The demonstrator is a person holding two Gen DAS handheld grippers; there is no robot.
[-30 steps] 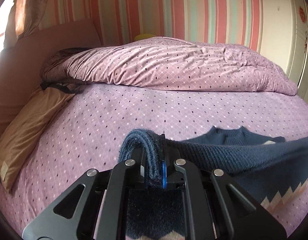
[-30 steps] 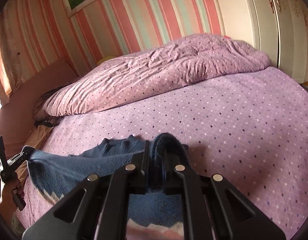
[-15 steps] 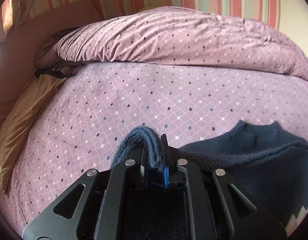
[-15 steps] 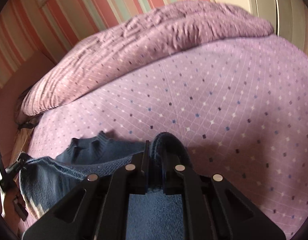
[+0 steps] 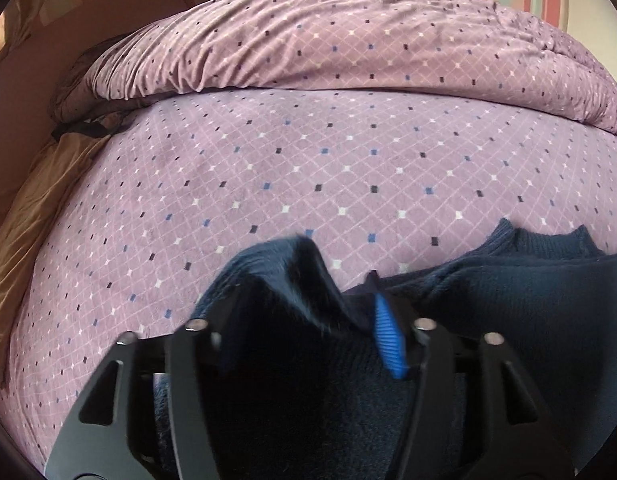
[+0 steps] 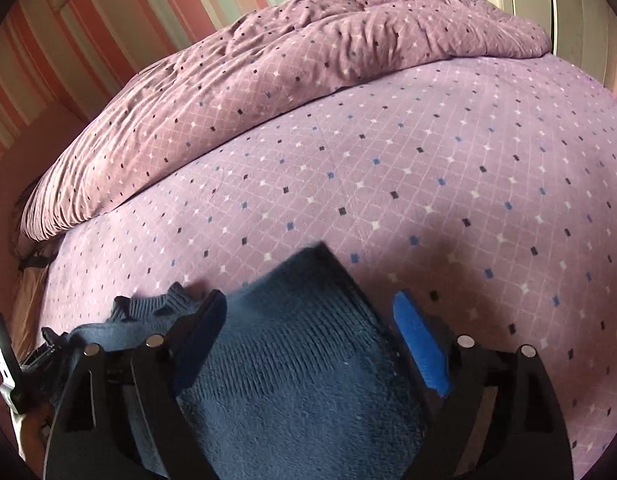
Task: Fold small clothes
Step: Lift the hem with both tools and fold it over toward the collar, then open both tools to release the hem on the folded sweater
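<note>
Both the left hand-held gripper (image 5: pixel 300 320) and right hand-held gripper (image 6: pixel 312 320) have just sprung apart, dropping the sweater (image 6: pixel 292 364) onto the bed (image 6: pixel 388 184), likely ready for folding.

We see navy knit sweater (image 5: pixel 528 308). Bed sheet (image 5: pixel 308 168) lilac, white lattice, dark, blue and white diamonds; duvet (image 5: pixel 348 40) same print. Wall (image 6: pixel 88 40) pink, white, mint stripes. Pillow (image 5: pixel 32 216) tan. We note gripper (image 6: pixel 308 312) black, blue pads (image 6: pixel 420 344).
</note>
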